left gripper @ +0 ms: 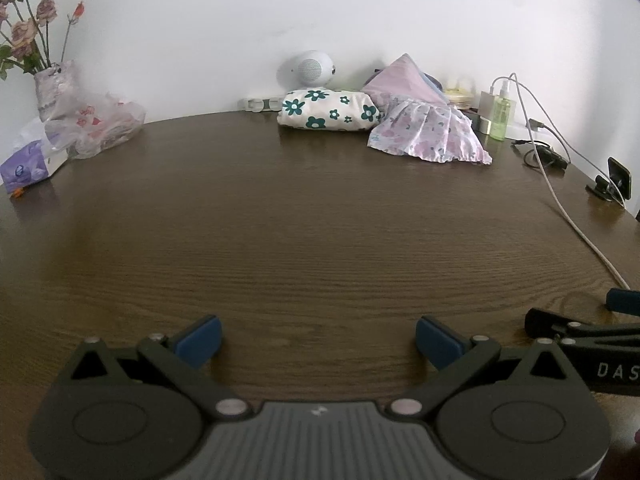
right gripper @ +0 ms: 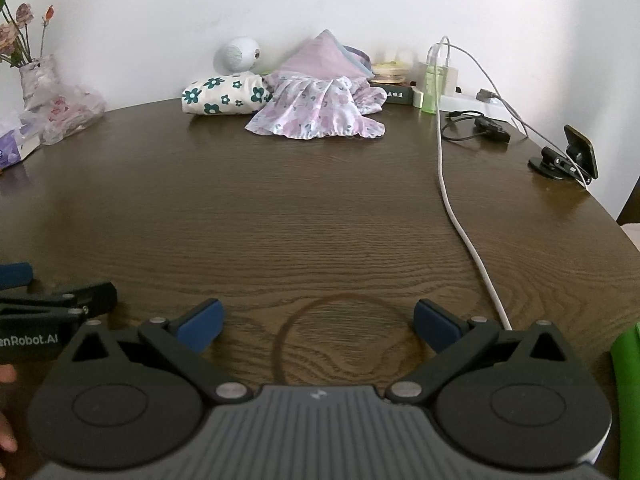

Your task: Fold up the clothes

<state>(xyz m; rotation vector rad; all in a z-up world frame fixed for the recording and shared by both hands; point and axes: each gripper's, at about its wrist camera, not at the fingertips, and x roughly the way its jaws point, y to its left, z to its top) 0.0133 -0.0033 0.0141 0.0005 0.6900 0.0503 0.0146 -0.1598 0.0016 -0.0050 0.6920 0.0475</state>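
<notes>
At the far edge of the dark wood-grain table (left gripper: 304, 216), close to the white wall, lie the clothes: a crumpled lilac floral frilled garment (left gripper: 430, 134) (right gripper: 316, 114) spread with its ruffled hem toward the camera, and touching its left side a folded cream bundle printed with dark green flowers (left gripper: 330, 110) (right gripper: 224, 96). A plain pink folded cloth (left gripper: 404, 78) (right gripper: 324, 58) rises like a tent behind the frilled piece.

Behind the bundle sits a white egg-shaped speaker (left gripper: 306, 66) (right gripper: 237, 55). Right of the clothes stands a pale green spray bottle (left gripper: 502, 114) (right gripper: 432, 88) beside a white charger block, and a long white cable (left gripper: 560, 200) (right gripper: 460, 208) runs from there down the table's right side toward the near edge. A black coiled lead and a small black clip-mounted device (right gripper: 568, 156) lie further right. On the left, a vase of dried pink roses (left gripper: 56, 88), a crinkled clear plastic bag (left gripper: 100, 128) and a purple tissue box (left gripper: 28, 166) crowd the corner.

Between the clothes and the tools, bare wood stretches unobstructed. The left gripper (left gripper: 318, 340) hovers low over the near table with its blue-padded jaws spread wide, holding nothing. The right gripper (right gripper: 318, 326) is likewise spread wide and empty, above a faint ring mark in the wood, the cable passing just beside its right finger. Both tools are well apart from the clothes.
</notes>
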